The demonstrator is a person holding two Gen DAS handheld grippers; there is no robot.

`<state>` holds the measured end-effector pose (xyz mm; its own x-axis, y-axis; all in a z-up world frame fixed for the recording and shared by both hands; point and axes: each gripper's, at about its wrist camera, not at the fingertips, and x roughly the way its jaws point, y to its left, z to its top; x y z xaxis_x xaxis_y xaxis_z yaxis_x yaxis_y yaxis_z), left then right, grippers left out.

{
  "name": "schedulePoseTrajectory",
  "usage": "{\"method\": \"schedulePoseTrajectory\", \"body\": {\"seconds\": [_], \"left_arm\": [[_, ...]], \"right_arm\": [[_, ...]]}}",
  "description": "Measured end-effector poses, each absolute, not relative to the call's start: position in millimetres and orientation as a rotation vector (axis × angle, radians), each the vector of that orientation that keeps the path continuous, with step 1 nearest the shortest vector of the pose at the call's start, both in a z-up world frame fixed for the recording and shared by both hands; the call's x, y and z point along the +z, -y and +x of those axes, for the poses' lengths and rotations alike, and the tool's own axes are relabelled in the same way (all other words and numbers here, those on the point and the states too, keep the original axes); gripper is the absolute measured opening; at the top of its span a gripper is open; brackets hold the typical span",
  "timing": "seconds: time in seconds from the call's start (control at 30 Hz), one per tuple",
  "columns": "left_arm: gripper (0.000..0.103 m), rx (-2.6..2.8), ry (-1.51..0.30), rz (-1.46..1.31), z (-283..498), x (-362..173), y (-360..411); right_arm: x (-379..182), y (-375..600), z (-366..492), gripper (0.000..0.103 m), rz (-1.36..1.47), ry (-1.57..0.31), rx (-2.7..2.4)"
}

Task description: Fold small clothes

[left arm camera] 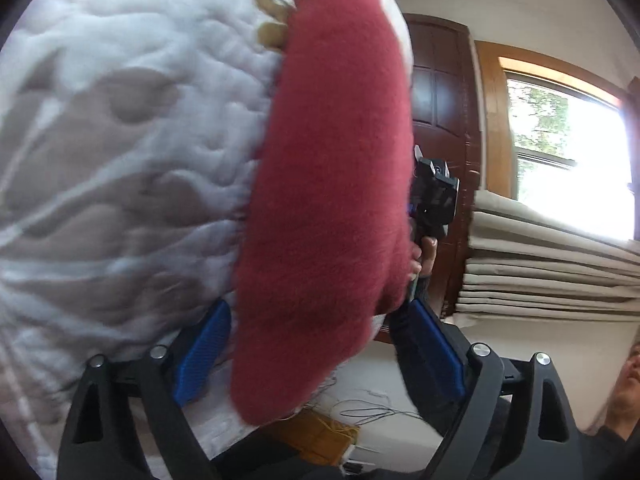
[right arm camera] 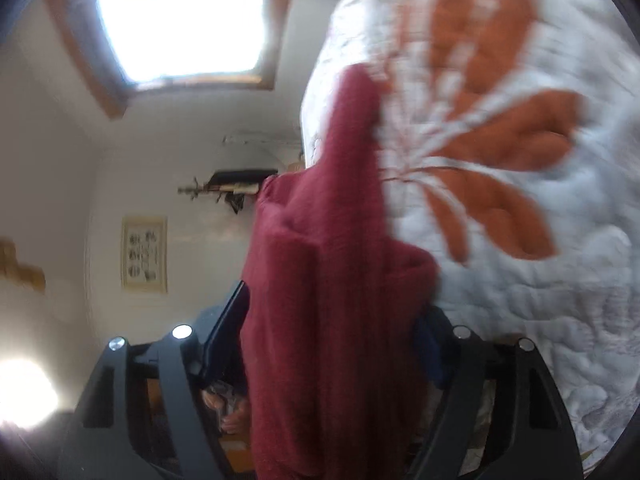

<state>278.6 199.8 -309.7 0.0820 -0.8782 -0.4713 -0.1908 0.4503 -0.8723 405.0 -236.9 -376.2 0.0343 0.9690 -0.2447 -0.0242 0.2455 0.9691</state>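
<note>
The quilt (left arm camera: 120, 152) is the landmark here: a white, stitched bedcover with grey leaf shapes in the left wrist view and rust-orange ones (right arm camera: 500, 136) in the right wrist view. Both cameras are tipped on their sides, so the quilt fills one half of each picture and the room the other.

Against the quilt, running along its edge in both views, is the red garment (left arm camera: 332, 200) — a fuzzy, knit-looking piece, thick and soft. In the right wrist view it shows a folded ridge, and one narrow end reaches up onto the quilt near the orange leaves.

The left gripper (left arm camera: 320, 348) has its blue pads standing well apart, with the garment's lower end between them; whether either pad presses the cloth I cannot tell. The right gripper (right arm camera: 332, 360) has the red cloth filling the gap between its fingers and looks to be pinching it, though blur and the cloth itself hide the contact. Beyond the garment, on the side away from the quilt, the left view also shows that other gripper (left arm camera: 434, 196) with a hand on its handle.

By its look the garment is light, limp and not slippery — it should sag between two grips and hold a crease poorly. Taking it at opposite corners or along a hem seems best.
</note>
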Motion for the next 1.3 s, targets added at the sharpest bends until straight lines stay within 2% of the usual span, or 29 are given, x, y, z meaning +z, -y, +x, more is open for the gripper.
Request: {"method": "schedulePoseTrajectory", "body": {"seconds": [0.13,0.2,0.23,0.27,0.3,0.33,0.43,0.53,0.73,1.03,1.2,1.23,1.3], "left_arm": [[0.095,-0.69,-1.429,-0.99,285,-316,-186],[0.093,-0.674,-1.437,-0.98,285,-320,-185],[0.088,-0.66,-1.436,-0.986,287,-320,-185],[0.082,-0.651,-1.437,-0.986,288,-319,-184],[0.058,-0.64,-1.445,-0.971,287,-319,-184],[0.051,-0.631,-1.465,-0.963,286,-321,-184],[0.043,-0.638,-1.456,-0.987,282,-318,-190],[0.039,-0.649,-1.435,-0.979,281,-309,-193],[0.037,-0.692,-1.376,-0.935,283,-273,-198],[0.037,-0.665,-1.238,-0.871,231,-208,-277],[0.04,-0.567,-1.235,-0.888,183,-251,-333],[0.042,-0.535,-1.274,-0.888,178,-271,-339],[0.053,-0.47,-1.348,-0.89,172,-304,-346]], "right_arm": [[-383,236,412,0.073,1.053,-1.297,0.981],[-375,233,410,0.06,1.014,-1.285,0.982],[-369,234,410,0.046,1.012,-1.286,0.993],[-366,233,409,0.04,1.021,-1.284,0.995],[-365,232,409,0.039,1.018,-1.28,0.993],[-360,230,409,0.037,1.009,-1.274,0.988],[-345,219,410,0.036,0.976,-1.269,0.974],[-324,207,407,0.035,0.958,-1.254,0.969],[-284,187,403,0.034,0.912,-1.21,0.977],[-218,96,380,0.034,0.836,-1.15,1.129],[-245,16,360,0.038,0.715,-1.276,1.132],[-254,8,358,0.044,0.674,-1.306,1.081],[-263,3,358,0.055,0.586,-1.338,0.953]]}}
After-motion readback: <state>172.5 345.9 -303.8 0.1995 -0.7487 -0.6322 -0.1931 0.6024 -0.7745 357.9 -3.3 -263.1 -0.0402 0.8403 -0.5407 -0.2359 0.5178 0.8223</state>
